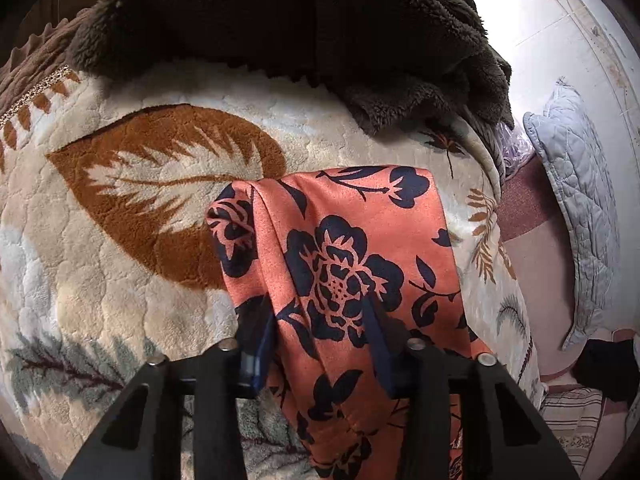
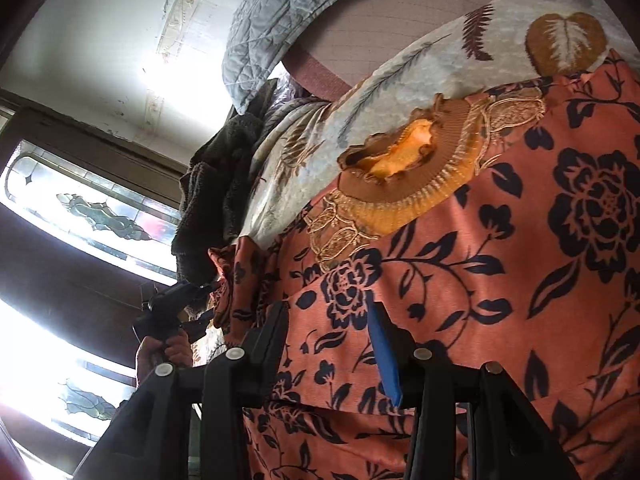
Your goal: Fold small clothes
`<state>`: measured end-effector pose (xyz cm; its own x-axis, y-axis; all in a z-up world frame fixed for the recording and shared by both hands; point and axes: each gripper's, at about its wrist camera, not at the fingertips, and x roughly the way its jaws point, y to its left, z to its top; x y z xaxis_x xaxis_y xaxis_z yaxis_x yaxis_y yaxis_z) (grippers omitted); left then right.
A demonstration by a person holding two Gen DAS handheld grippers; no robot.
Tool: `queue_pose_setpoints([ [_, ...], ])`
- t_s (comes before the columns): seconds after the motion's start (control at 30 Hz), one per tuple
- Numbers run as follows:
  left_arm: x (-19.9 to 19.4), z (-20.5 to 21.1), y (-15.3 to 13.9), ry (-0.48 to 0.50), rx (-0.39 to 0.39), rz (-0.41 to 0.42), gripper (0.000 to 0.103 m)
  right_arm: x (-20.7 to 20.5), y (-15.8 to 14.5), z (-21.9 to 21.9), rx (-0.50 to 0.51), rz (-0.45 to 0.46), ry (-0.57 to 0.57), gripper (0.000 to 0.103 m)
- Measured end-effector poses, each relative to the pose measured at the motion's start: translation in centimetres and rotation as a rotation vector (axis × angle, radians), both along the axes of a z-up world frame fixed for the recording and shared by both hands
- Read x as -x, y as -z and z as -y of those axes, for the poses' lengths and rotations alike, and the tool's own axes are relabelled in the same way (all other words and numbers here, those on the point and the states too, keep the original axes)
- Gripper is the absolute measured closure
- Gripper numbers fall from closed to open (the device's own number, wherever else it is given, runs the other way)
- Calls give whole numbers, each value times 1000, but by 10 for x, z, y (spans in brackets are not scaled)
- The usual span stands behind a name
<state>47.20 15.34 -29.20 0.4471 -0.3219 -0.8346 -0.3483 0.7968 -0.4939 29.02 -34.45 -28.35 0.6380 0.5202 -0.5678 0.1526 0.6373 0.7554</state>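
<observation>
The orange floral garment [image 2: 500,264] lies spread on a plush leaf-patterned blanket [image 1: 120,240] on the bed, its ribbed collar [image 2: 404,176] at the centre of the right wrist view. A sleeve or side edge of it fills the lower centre of the left wrist view. The left gripper [image 1: 316,340] has that fabric running between narrowed jaws, which appear to pinch it. The right gripper [image 2: 332,344] stands over the cloth with jaws partly apart; I cannot tell whether it holds any. At upper frame lie a dark fleece [image 1: 300,20] and a quilted pillow [image 1: 576,200]. Likely step: folding one side in. The next move calls for carrying the edge across and laying it flat.
</observation>
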Motion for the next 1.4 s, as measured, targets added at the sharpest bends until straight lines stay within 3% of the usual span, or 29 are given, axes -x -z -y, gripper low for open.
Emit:
queue_pose_setpoints([
  [0.07,-4,1,2,-7,20,5,90,3,2,8,12,-11,15,58],
  [0.13,-7,3,0,-14,8,5,95,6,3,13,21,-20,23,58],
  [0.27,3,11,-28,-5,18,69,97,10,-1,21,0,-10,40,58],
  [0.4,32,43,-84,69,87,149,97,11,-12,17,-47,25,31,58],
  [0.57,80,121,-145,237,159,201,97,19,-29,12,-85,64,31,58],
  [0.7,122,213,-165,432,252,184,97,34,-43,38,-139,109,100,57],
  [0.73,133,236,-167,480,284,163,96,37,-43,48,-178,115,114,55],
  [0.8,154,279,-166,567,322,127,84,45,-40,68,-288,123,145,42],
  [0.87,175,312,-162,657,296,75,43,57,-36,92,-375,128,213,35],
  [1.03,214,319,-151,766,222,92,42,96,-34,147,-333,55,392,32],
  [1.13,204,282,-142,679,131,158,42,110,-35,166,-258,-18,409,32],
  [1.27,184,233,-123,510,-117,240,42,118,-15,176,-194,-159,382,32],
  [1.4,165,202,-88,410,-193,247,42,118,0,158,-221,-223,283,32],
])
